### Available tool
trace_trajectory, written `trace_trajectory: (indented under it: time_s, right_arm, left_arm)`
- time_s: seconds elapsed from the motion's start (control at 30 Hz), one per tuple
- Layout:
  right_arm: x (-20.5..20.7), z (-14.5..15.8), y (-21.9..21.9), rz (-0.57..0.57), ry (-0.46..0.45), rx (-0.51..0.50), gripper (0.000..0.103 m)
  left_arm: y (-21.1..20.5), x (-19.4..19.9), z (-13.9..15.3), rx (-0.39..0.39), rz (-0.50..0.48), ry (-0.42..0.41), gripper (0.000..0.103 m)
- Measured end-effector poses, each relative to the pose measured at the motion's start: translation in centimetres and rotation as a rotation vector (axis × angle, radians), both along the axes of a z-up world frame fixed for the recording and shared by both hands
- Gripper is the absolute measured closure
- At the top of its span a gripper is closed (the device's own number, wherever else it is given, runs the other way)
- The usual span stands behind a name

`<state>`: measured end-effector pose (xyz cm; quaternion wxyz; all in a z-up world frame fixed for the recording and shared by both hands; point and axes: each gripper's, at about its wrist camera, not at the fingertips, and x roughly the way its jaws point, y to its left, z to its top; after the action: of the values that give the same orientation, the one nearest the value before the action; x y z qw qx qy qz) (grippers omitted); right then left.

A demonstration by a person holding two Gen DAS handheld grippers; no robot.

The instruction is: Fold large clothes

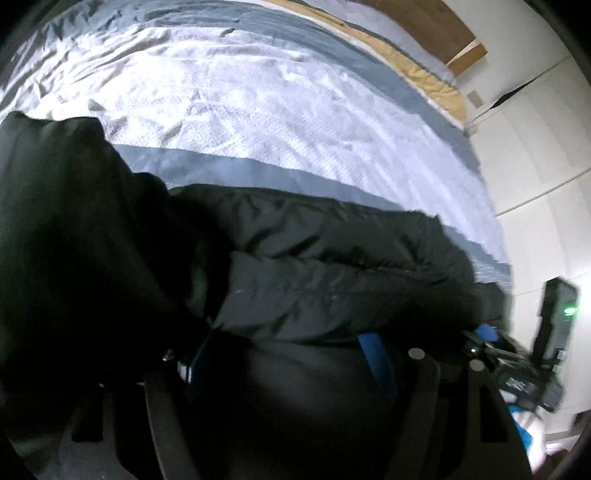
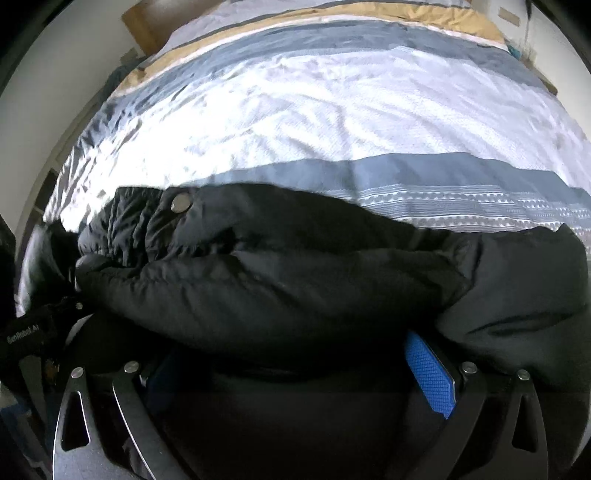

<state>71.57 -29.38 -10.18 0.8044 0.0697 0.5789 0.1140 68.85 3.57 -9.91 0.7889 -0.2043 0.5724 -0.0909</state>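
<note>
A black puffer jacket lies bunched at the near edge of the bed and fills the lower half of both views; it also shows in the right wrist view, with a metal snap near its top left. My left gripper has its blue-padded fingers spread wide with jacket fabric bulging between them. My right gripper also stands wide, one blue pad showing, the jacket filling the gap. The fingertips are hidden under the fabric. The right gripper's body shows at the right of the left wrist view.
The bed carries a white and grey-blue striped cover with a tan band at the far side. A white wall or wardrobe stands to the right, and a wooden headboard is at the far end.
</note>
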Motion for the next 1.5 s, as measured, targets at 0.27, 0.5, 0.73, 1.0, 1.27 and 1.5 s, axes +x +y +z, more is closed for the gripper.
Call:
trace_trajectory:
  time_s: [0.27, 0.5, 0.73, 1.0, 1.27, 1.5]
  right_arm:
    - [-2.4, 1.9, -5.7, -0.070, 0.027, -0.031, 0.001]
    - [-7.3, 5.1, -11.6, -0.141, -0.010, -0.115, 0.000]
    - [-12.9, 8.1, -14.7, -0.175, -0.031, -0.082, 0.001]
    - [-16.4, 8.2, -15.0, -0.207, -0.010, -0.045, 0.001]
    - [-17.0, 6.8, -15.2, -0.224, 0.023, 0.002, 0.000]
    - [-16.0, 3.3, -16.2, -0.240, 0.102, 0.152, 0.001]
  left_arm:
    - [6.9, -2.8, 3.5, -0.072, 0.108, 0.000, 0.033]
    - [11.8, -8.5, 7.5, 0.064, 0.177, -0.050, 0.033]
    - [14.2, -15.2, 8.9, 0.096, 0.221, -0.057, 0.033]
    - [17.0, -21.5, 9.3, 0.071, 0.261, -0.059, 0.033]
    - [17.9, -22.9, 8.1, 0.030, 0.275, -0.041, 0.033]
    - [16.7, -21.0, 5.2, -0.118, 0.245, -0.026, 0.032]
